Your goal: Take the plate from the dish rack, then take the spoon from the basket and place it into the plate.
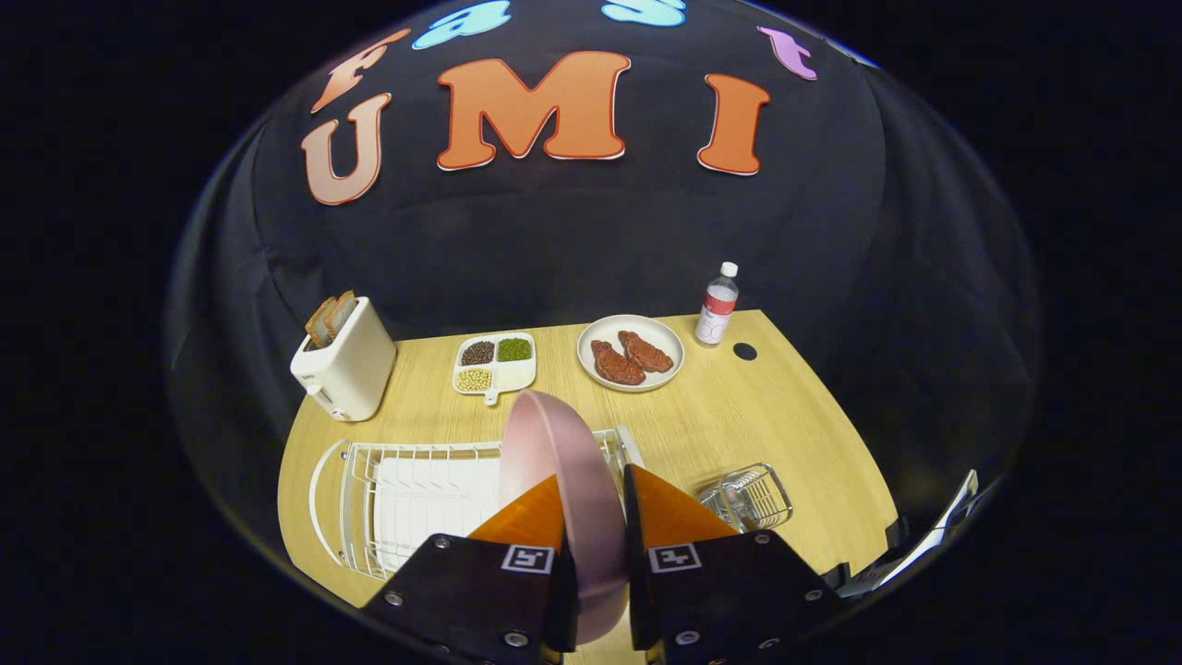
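Observation:
A pink plate stands on edge between my two fingers, and my gripper is shut on it, holding it above the white wire dish rack. The plate's rim rises ahead of the fingertips over the rack's right end. A small wire basket sits on the wooden table just right of the fingers; something pale lies inside it, too unclear to tell as the spoon.
Beyond the rack are a white toaster with bread slices, a divided white tray of beans, a white plate with two pieces of meat, and a small bottle. The table's edge curves at right.

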A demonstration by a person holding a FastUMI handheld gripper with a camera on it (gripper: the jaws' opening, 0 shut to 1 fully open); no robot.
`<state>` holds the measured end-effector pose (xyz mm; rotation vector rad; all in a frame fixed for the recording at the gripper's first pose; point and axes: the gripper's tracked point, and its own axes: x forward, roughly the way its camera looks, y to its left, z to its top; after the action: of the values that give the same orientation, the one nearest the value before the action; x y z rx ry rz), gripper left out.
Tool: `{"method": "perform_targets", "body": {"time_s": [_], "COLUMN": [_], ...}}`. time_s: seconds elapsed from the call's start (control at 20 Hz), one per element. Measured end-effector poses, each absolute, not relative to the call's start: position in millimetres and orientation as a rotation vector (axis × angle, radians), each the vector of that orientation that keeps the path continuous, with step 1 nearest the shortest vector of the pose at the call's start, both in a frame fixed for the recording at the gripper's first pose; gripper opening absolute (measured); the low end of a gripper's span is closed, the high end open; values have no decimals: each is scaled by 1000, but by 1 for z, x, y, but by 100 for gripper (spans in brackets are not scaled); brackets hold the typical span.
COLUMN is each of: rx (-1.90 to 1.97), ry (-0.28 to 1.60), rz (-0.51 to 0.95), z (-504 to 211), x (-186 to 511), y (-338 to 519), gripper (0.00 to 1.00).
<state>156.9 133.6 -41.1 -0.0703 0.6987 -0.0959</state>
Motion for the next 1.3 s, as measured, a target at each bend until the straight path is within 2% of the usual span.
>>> {"method": "perform_targets", "body": {"time_s": [0.5,1.3], "rx": [89,316], "ry": [670,741], "rz": [45,135], "z": [-47,-162], "x": [57,-32], "y": [129,135], "gripper": [23,23]}}
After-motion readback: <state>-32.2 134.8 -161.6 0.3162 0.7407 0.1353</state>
